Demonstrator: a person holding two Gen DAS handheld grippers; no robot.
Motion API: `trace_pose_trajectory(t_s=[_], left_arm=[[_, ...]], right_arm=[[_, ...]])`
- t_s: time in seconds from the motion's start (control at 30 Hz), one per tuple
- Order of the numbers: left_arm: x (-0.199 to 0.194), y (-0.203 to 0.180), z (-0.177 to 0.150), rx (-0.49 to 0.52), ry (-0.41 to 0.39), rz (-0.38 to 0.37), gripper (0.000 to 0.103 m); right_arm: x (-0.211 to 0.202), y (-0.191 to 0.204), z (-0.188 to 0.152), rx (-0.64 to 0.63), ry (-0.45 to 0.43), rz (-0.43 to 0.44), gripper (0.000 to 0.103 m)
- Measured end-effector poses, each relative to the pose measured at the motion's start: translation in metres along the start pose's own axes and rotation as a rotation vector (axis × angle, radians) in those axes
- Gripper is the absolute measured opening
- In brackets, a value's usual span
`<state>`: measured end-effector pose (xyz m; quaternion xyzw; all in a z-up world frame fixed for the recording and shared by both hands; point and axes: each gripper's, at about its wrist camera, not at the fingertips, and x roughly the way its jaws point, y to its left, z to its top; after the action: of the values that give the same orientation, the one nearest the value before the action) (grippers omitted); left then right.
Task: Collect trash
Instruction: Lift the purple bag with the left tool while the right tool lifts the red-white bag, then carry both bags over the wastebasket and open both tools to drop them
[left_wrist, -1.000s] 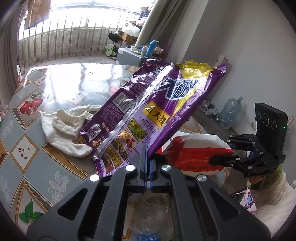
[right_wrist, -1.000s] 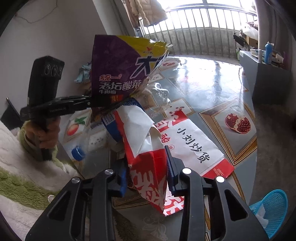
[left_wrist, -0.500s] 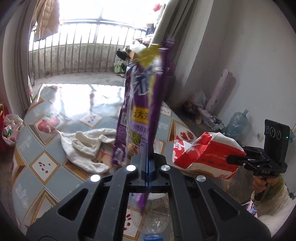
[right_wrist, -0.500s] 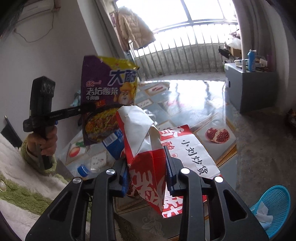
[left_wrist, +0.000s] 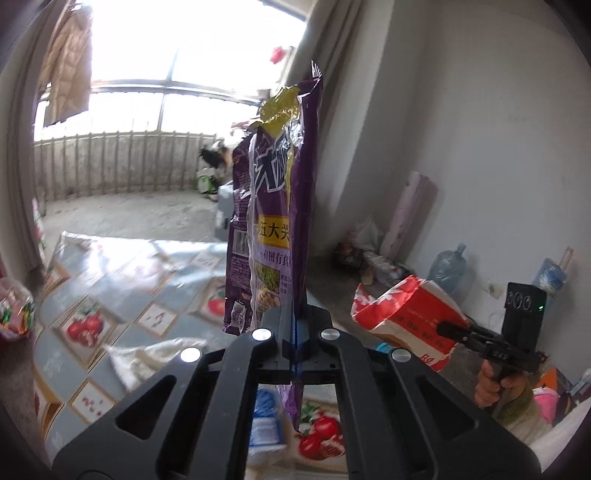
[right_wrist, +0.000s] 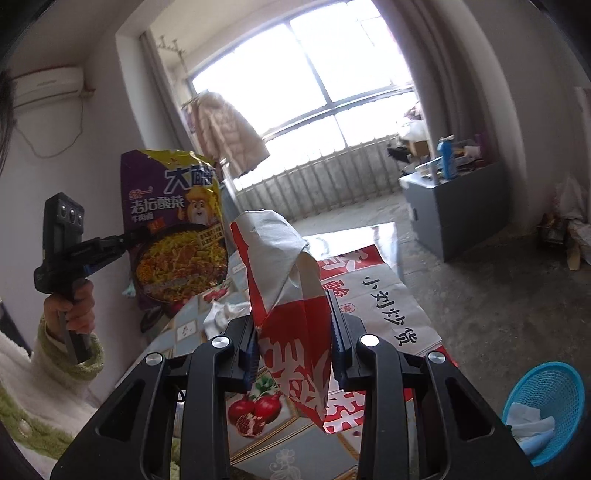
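My left gripper (left_wrist: 296, 332) is shut on a purple noodle wrapper (left_wrist: 275, 221) and holds it upright above the table; the wrapper also shows in the right wrist view (right_wrist: 177, 225) at the left. My right gripper (right_wrist: 293, 343) is shut on a red and white paper bag (right_wrist: 291, 314), raised above the table; the bag also shows in the left wrist view (left_wrist: 406, 317) at the right. A second red and white bag (right_wrist: 380, 295) lies flat on the table.
The table (left_wrist: 122, 295) has a fruit-pattern cloth. A white rag (left_wrist: 147, 358) and a clear bottle with blue cap (left_wrist: 264, 417) lie on it. A blue mesh basket (right_wrist: 546, 402) with tissue stands on the floor at the right. A grey cabinet (right_wrist: 454, 206) stands beyond.
Both grippers have risen with their loads and tilted upward. The purple wrapper swung from flat over the table to hanging upright.
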<state>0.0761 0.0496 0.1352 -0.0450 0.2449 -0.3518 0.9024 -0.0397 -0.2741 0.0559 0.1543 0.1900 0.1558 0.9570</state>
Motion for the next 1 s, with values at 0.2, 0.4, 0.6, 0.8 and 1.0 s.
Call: trace_pose_trajectory(t_s=[0.2,0.4,0.6,0.8,1.0], left_arm=[[0.062,-0.065,0.031,0.09,0.074,-0.195,0.0],[0.176,-0.154,0.03,0.208,0.296,-0.337,0.0],[0.279,-0.224,-0.005,0.312,0.465,-0.366,0.0],[0.353,-0.268,-0.041,0.358,0.573,-0.383,0.0],[0.409,-0.293,-0.078,0.374,0.663,-0.375,0.0]], right_arm=[[-0.041,-0.036,0.001,0.083,-0.079,-0.187,0.031],[-0.077,-0.101,-0.021,0.268,-0.113,-0.399,0.031],[-0.088,-0.177,-0.055,0.425,-0.049,-0.608,0.031],[-0.054,-0.263,-0.089,0.511,0.099,-0.771,0.033],[-0.006,-0.343,-0.134,0.659,0.214,-0.759,0.056]])
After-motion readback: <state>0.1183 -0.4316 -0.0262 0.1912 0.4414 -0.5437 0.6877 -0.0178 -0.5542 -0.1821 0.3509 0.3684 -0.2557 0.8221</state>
